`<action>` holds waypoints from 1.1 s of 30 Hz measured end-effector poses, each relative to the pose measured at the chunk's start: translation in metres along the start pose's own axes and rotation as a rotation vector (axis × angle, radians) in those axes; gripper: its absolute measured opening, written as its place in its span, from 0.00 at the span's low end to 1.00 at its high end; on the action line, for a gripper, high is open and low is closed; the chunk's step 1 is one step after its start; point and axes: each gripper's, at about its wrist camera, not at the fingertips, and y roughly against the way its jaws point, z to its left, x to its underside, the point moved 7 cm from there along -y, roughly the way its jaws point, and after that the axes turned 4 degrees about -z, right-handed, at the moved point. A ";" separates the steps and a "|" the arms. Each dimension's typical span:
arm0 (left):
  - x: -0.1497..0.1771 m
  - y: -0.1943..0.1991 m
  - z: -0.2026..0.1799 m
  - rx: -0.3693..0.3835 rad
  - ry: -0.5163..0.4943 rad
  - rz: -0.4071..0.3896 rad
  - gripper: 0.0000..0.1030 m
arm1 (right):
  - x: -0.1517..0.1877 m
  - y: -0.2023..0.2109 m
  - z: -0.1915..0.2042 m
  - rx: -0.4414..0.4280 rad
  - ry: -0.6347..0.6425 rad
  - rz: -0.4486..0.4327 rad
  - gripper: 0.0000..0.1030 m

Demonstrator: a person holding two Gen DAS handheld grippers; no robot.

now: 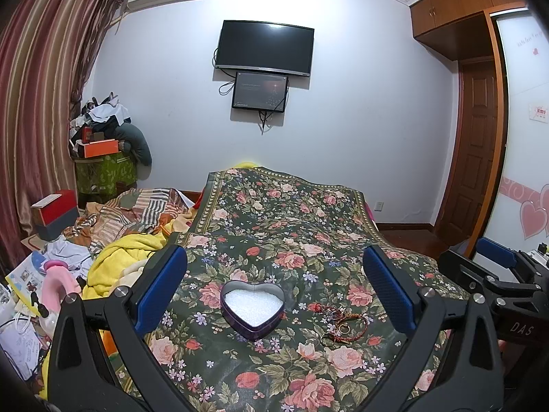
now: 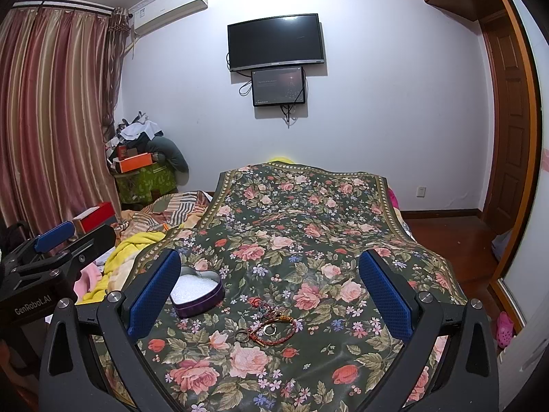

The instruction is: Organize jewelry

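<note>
A purple heart-shaped tin (image 1: 253, 309) with white filling sits open on the floral cloth (image 1: 291, 226); it also shows in the right wrist view (image 2: 197, 292). A small heap of jewelry (image 1: 338, 322), a braided red-orange bracelet, rings and a red beaded piece, lies right of the tin; it also shows in the right wrist view (image 2: 271, 326). My left gripper (image 1: 274, 292) is open and empty above the tin. My right gripper (image 2: 269, 295) is open and empty above the jewelry. The right gripper also shows at the left wrist view's right edge (image 1: 494, 267).
The floral cloth (image 2: 308, 219) covers a bed. A yellow blanket (image 1: 120, 261), striped bedding and clutter lie to the left. A green box (image 1: 103, 171) piled with clothes stands by the curtain. Wooden floor and a door (image 2: 511, 103) are to the right.
</note>
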 end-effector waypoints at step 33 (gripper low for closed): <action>0.013 -0.022 0.000 0.015 0.013 0.061 1.00 | 0.011 -0.017 -0.007 0.003 -0.011 0.044 1.00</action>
